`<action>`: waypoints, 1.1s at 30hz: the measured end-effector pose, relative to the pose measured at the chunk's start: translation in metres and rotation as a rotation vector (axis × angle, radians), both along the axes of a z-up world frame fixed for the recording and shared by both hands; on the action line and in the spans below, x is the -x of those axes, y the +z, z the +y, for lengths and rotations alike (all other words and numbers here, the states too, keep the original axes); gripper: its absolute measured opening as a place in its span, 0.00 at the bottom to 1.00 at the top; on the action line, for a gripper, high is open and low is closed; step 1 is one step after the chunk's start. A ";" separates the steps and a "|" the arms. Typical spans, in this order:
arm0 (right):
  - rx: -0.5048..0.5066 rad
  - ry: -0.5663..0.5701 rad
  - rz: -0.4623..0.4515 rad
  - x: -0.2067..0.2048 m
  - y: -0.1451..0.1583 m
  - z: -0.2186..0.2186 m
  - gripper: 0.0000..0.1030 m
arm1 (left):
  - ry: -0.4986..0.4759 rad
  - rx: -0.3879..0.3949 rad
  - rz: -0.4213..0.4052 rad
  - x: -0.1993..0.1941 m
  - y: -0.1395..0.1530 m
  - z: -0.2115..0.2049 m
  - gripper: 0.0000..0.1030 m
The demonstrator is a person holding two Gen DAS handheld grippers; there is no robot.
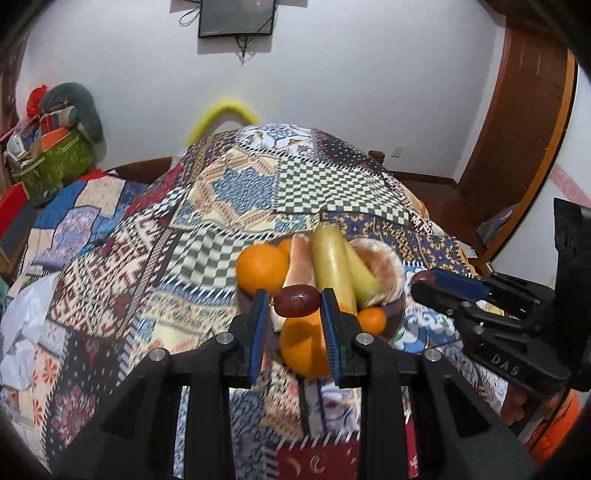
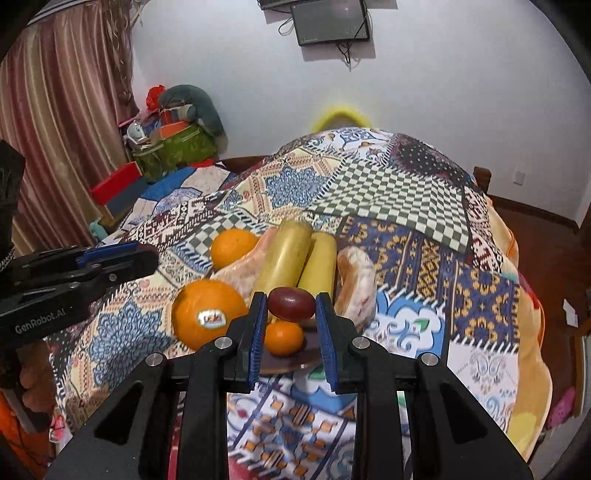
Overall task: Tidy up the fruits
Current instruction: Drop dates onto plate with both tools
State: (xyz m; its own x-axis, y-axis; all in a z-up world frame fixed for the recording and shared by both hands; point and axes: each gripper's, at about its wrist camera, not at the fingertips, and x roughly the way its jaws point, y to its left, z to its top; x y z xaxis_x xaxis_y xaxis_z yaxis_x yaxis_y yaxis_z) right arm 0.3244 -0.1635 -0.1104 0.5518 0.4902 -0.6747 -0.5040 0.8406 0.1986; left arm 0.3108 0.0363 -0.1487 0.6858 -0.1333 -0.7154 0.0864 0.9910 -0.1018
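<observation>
Each gripper holds a dark red date-like fruit over a brown plate of fruit on the patterned bedspread. My left gripper (image 1: 294,300) is shut on one red fruit (image 1: 296,301). My right gripper (image 2: 291,303) is shut on another red fruit (image 2: 291,303). The plate (image 2: 295,360) carries two yellow-green bananas (image 2: 286,256), large oranges (image 2: 207,312), a small mandarin (image 2: 283,338) and pale bread-like pieces (image 2: 356,280). In the left wrist view the plate (image 1: 397,314) lies just beyond my fingers, with an orange (image 1: 260,267) at its left. The right gripper also shows at the right of that view (image 1: 424,284).
A patchwork blanket (image 1: 229,192) covers a mound on the bed. A green bag of clutter (image 2: 177,147) and a red box (image 2: 116,182) sit at the far left. A wooden door (image 1: 524,122) stands right. A screen (image 2: 328,20) hangs on the white wall.
</observation>
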 end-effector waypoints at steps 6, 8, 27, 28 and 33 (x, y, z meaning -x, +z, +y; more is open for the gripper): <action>0.013 0.019 -0.002 -0.012 -0.008 0.010 0.24 | -0.017 -0.004 0.017 -0.021 -0.008 -0.008 0.27; 0.020 0.025 0.009 -0.015 -0.015 0.013 0.24 | -0.016 0.003 0.027 -0.026 -0.013 -0.007 0.27; 0.037 0.039 0.049 -0.022 -0.024 0.011 0.33 | -0.020 0.007 0.040 -0.037 -0.015 -0.011 0.48; 0.034 0.033 0.044 -0.021 -0.022 0.009 0.33 | -0.016 0.008 0.030 -0.033 -0.010 -0.010 0.48; 0.007 0.010 -0.005 -0.009 0.005 -0.001 0.33 | 0.002 0.003 -0.034 -0.013 0.019 -0.007 0.48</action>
State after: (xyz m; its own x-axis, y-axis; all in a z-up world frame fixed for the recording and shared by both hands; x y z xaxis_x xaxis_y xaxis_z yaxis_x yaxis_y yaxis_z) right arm 0.3335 -0.1648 -0.1053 0.5504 0.4913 -0.6750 -0.5134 0.8368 0.1903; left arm 0.3242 0.0293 -0.1295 0.7099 -0.1342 -0.6914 0.0881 0.9909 -0.1018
